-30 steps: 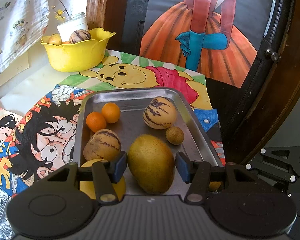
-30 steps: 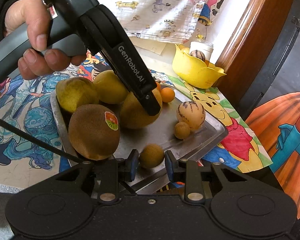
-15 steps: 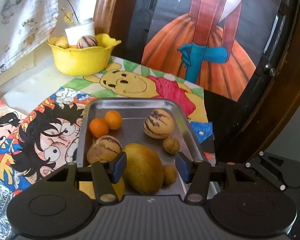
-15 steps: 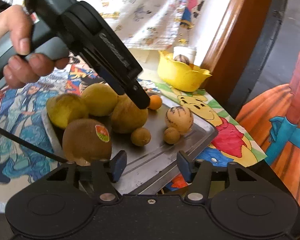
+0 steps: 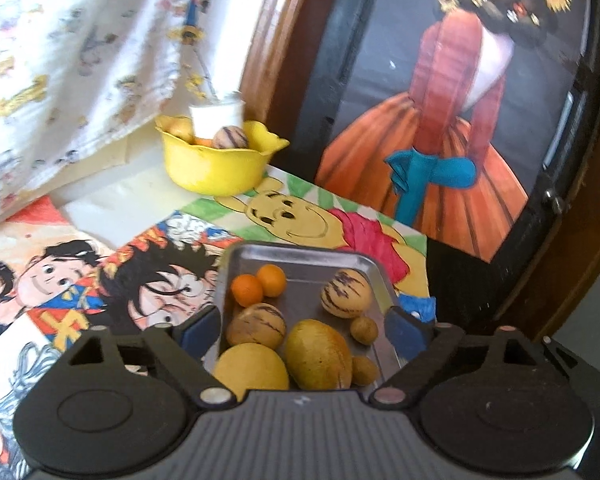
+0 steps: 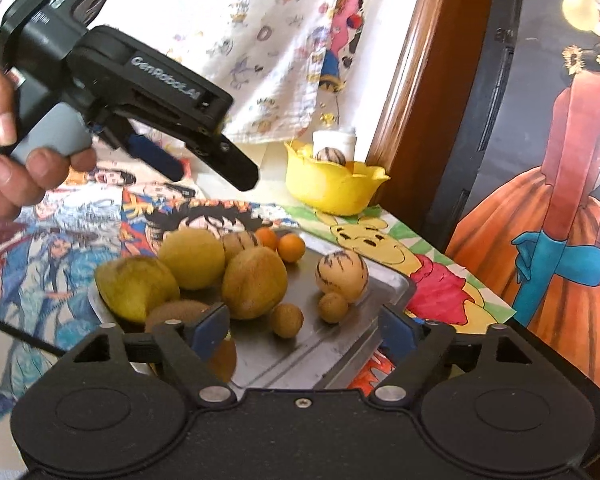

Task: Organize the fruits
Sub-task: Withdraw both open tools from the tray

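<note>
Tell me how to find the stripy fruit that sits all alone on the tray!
Look at the metal tray lying on the cartoon pictures. On its side nearest Winnie the Pooh sits a round, pale stripy fruit. Its twin is squeezed among the big yellow fruits, but this one has only a small brown ball beside it.

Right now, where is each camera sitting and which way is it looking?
Left wrist: sits on the left gripper, looks down along its open jaws at the tray and yellow bowl.
Right wrist: sits on the right gripper, faces the tray from its side; the left hand shows.
Both share the tray, fruit, bowl.
</note>
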The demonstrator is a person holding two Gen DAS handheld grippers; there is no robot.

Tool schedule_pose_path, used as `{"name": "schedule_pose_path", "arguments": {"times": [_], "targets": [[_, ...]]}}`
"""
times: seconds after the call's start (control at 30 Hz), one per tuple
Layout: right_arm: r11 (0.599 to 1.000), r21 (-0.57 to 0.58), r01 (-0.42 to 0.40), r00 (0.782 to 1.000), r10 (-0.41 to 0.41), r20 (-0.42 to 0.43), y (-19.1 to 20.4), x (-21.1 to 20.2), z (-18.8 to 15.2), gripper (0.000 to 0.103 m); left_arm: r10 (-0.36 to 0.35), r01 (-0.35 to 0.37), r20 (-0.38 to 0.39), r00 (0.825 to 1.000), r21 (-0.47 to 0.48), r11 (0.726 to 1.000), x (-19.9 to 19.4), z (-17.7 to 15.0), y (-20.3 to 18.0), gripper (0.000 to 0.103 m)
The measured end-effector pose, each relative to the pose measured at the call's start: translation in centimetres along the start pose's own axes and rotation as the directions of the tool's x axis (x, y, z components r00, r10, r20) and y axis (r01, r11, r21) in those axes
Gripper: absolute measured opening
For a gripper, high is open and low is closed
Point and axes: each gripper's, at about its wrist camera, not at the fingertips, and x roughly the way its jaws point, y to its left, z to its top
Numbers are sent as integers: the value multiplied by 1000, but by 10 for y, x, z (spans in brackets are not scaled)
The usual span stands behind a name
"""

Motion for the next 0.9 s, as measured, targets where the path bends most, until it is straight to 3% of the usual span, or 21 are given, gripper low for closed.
{"name": "schedule_pose_path", "arguments": {"times": [0.1, 0.3, 0.9], "targets": [[1000, 25, -3, 1000, 3, 12, 2, -3, 3, 98, 7, -6, 22, 1000, -31, 1000, -10, -1, 7, 98], [996, 93, 5, 999, -8, 31, 4, -8, 7, 102, 60, -57, 61, 996, -44, 997, -26, -4, 15, 102], [985, 171, 30, 997, -42, 71, 19, -19, 13, 102, 161, -153, 106, 981, -79, 985, -46, -26, 31, 103]]}}
